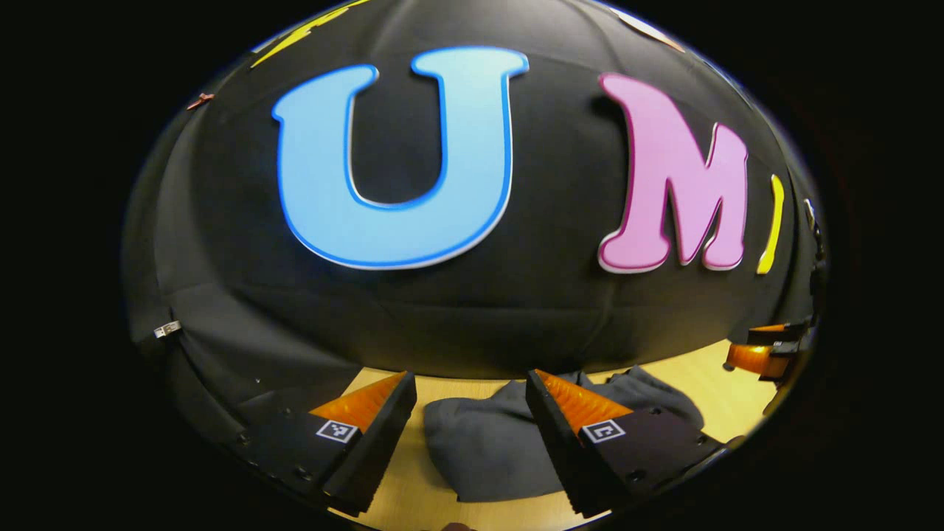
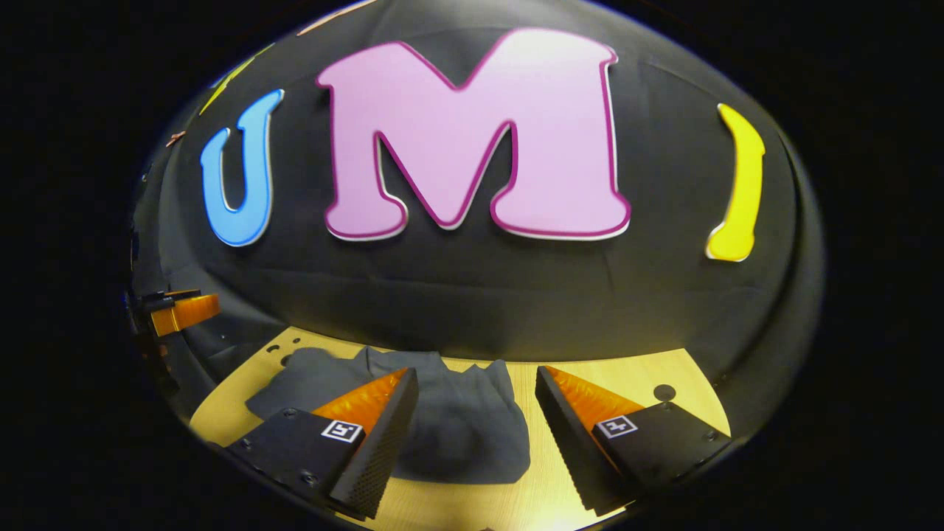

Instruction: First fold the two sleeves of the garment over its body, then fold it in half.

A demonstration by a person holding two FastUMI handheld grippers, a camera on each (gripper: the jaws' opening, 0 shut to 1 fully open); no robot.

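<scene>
**On the table, a grey bundle waits for your two grippers**

Down on the wooden table (image 1: 708, 391) lies the grey garment (image 1: 487, 450). It sits near the back edge, close to the black cloth wall. It looks bunched up and small, not spread out flat. You cannot pick out a sleeve from these views, so you cannot be sure how many folds are done. It may already be folded, or it may just be crumpled. That is only a guess.

Your left gripper (image 1: 472, 424) hangs above the garment with its fingers wide apart. Nothing is between them. They do not touch the cloth. Your right gripper (image 2: 476, 428) hangs above the table too, fingers wide apart and holding nothing. In the right gripper view the garment (image 2: 457, 435) lies under the gap and off to the left side. Far off at the left rim of that view you can see the other gripper.

What should you do next? If the garment is not folded yet, look for its edges first. Bring each gripper down low to a corner or a sleeve end. Close on just the top layer of cloth, then lift and lay it over the middle. Go slow, because soft cloth slips and drags.
</scene>
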